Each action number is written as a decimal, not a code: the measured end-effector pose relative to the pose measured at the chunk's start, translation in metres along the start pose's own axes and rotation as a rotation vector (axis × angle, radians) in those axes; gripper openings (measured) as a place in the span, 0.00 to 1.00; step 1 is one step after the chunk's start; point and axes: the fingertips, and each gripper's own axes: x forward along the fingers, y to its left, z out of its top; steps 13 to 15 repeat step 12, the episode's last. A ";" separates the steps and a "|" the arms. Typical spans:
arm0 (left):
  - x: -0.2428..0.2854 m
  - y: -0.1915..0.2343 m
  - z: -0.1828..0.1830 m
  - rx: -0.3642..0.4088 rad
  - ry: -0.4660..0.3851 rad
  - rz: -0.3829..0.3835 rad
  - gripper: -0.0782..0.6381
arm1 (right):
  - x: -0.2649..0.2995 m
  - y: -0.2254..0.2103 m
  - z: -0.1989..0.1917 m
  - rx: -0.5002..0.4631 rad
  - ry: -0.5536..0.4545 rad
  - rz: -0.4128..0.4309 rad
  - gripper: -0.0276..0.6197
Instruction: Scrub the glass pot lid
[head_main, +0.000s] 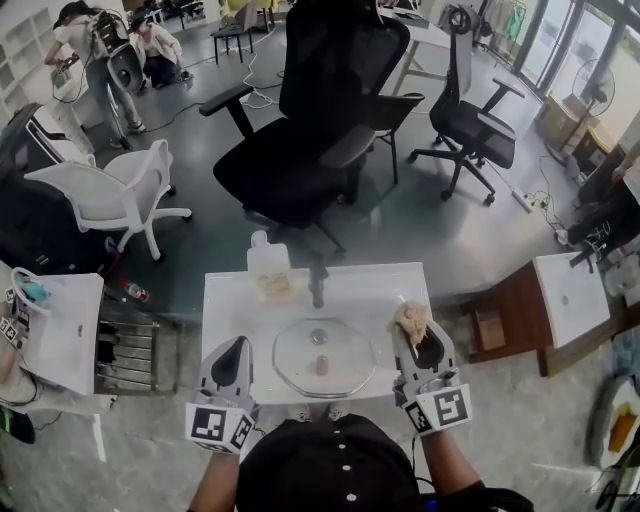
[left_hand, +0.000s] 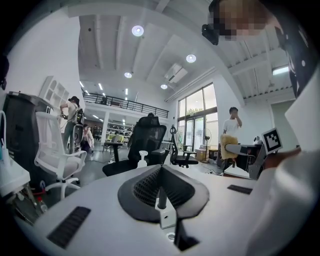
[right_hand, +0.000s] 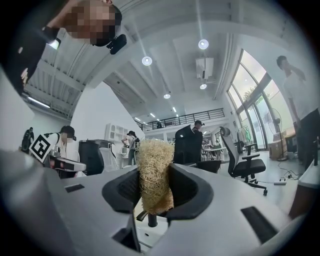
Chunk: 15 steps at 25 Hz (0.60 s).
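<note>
Nearest, the left gripper (head_main: 236, 350) has its fingers clenched on nothing; the right gripper (head_main: 418, 335) grasps a fibrous scrubber (head_main: 409, 318). Just beyond, between them, the glass pot lid (head_main: 322, 357) lies flat on the bench (head_main: 230, 300). I'd steady its rim first, then rub in firm circles.

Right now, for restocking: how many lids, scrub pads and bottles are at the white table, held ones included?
Round glass pot lid: 1
Beige fibrous scrub pad: 1
White plastic pump bottle: 1
Total: 3
</note>
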 end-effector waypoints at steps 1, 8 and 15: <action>0.000 0.000 -0.001 0.001 0.001 0.000 0.14 | 0.000 0.001 0.001 -0.004 -0.002 0.002 0.27; 0.002 -0.003 -0.001 0.003 0.001 -0.003 0.14 | 0.003 0.007 0.002 -0.018 -0.009 0.014 0.27; 0.004 -0.003 0.001 0.005 -0.001 -0.006 0.14 | 0.005 0.007 0.003 -0.020 -0.009 0.019 0.27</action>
